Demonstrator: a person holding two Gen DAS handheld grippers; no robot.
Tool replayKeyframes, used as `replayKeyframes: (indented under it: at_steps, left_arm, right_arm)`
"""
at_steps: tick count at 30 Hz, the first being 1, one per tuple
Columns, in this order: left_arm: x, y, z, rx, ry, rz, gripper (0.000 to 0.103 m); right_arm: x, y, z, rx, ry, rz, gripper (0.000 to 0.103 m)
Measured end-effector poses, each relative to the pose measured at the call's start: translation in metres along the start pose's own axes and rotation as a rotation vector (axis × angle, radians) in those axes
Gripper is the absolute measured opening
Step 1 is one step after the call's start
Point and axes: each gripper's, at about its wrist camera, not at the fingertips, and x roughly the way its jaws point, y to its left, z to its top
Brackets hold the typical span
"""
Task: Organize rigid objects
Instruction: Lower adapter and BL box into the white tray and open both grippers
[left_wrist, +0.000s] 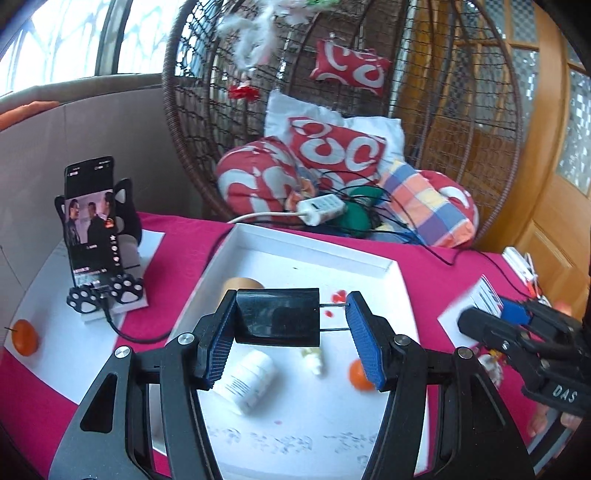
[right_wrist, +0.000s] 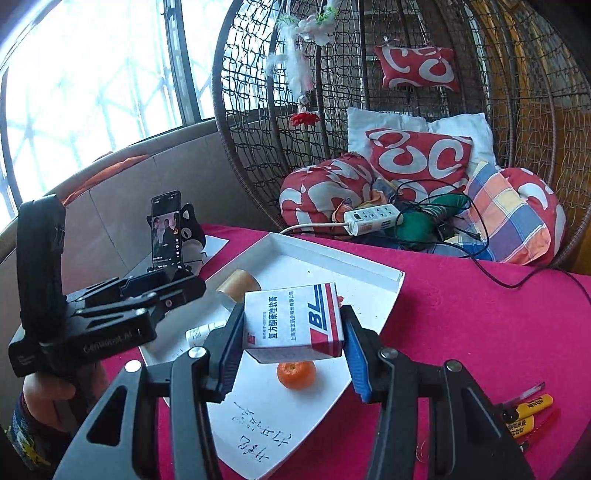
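My left gripper (left_wrist: 291, 325) is shut on a black charger plug (left_wrist: 277, 316), its prongs against the right pad, held above the white tray (left_wrist: 314, 251). In the tray lie a white pill bottle (left_wrist: 247, 380), a small white dropper bottle (left_wrist: 313, 359), a brown tube (left_wrist: 242, 284) and an orange (left_wrist: 359, 374). My right gripper (right_wrist: 291, 339) is shut on a white, red and blue medicine box (right_wrist: 293, 319), held over the tray (right_wrist: 369, 275) above the orange (right_wrist: 296, 373). The left gripper's body (right_wrist: 110, 306) shows at left in the right wrist view.
A phone on a black cat-paw stand (left_wrist: 94, 229) sits on the red cloth at left, with a second orange (left_wrist: 25, 338) near it. A wicker chair with cushions and a power strip (left_wrist: 323, 208) is behind. Pens and yellow tools (right_wrist: 528, 413) lie at right.
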Motion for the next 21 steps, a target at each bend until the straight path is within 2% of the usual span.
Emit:
replayKeyframes:
  at_steps: [7, 14, 21]
  left_arm:
    - [0.033, 0.005, 0.003, -0.020, 0.043, 0.053, 0.059]
    - [0.057, 0.002, -0.011, -0.024, 0.096, 0.053, 0.059]
    - [0.064, 0.010, -0.010, -0.055, 0.113, 0.045, 0.059]
  right_arm:
    - [0.041, -0.006, 0.002, 0.022, 0.047, -0.039, 0.049]
    - [0.088, -0.010, -0.001, 0.051, 0.122, -0.076, 0.050]
    - [0.097, -0.010, -0.008, 0.059, 0.129, -0.096, 0.051]
